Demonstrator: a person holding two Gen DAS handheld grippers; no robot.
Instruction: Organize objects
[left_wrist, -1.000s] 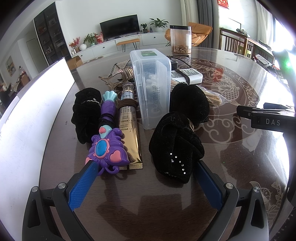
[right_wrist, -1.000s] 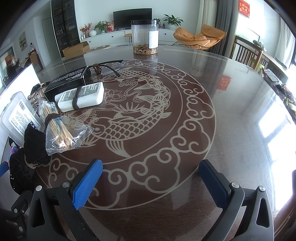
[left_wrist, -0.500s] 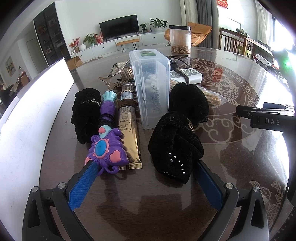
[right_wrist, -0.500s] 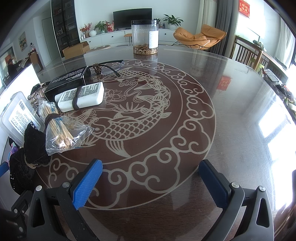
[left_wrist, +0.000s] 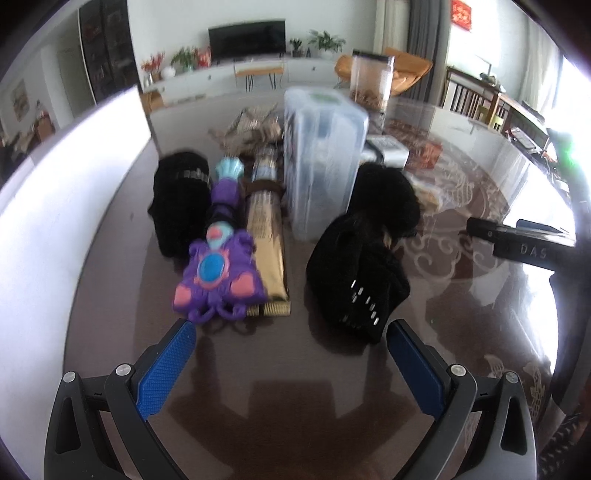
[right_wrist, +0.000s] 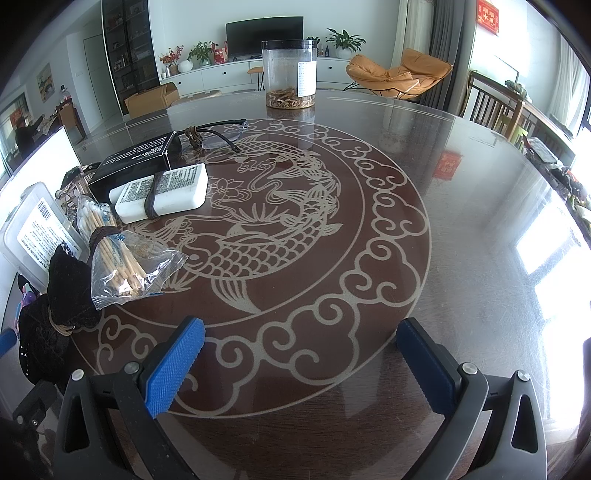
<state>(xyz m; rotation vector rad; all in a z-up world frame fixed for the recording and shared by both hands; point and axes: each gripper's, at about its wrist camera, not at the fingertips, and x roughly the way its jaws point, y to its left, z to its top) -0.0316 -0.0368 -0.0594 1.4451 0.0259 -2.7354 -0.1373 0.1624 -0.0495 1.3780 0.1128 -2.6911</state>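
Note:
In the left wrist view a row of objects lies on the dark table: a black cloth bundle (left_wrist: 181, 199), a purple toy wand (left_wrist: 219, 258), a gold tube (left_wrist: 266, 236), an upright clear plastic box (left_wrist: 321, 166) and two black velvet pieces (left_wrist: 358, 273). My left gripper (left_wrist: 290, 341) stands open just short of them, nothing between its fingers. In the right wrist view my right gripper (right_wrist: 301, 339) is open over the bare fish pattern. To its left lie a bag of sticks (right_wrist: 122, 258), a white banded block (right_wrist: 162, 192) and a black box (right_wrist: 136, 162).
A clear jar (right_wrist: 290, 74) stands at the far side of the round glass-topped table (right_wrist: 461, 221). A black cable (right_wrist: 218, 134) lies behind the black box. A white board (left_wrist: 55, 240) borders the table on the left. The right gripper's body (left_wrist: 524, 243) shows at the left view's right edge.
The left wrist view has shifted slightly and is now motion-blurred; the objects sit a little higher and nearer the centre. The right gripper's view is unchanged.

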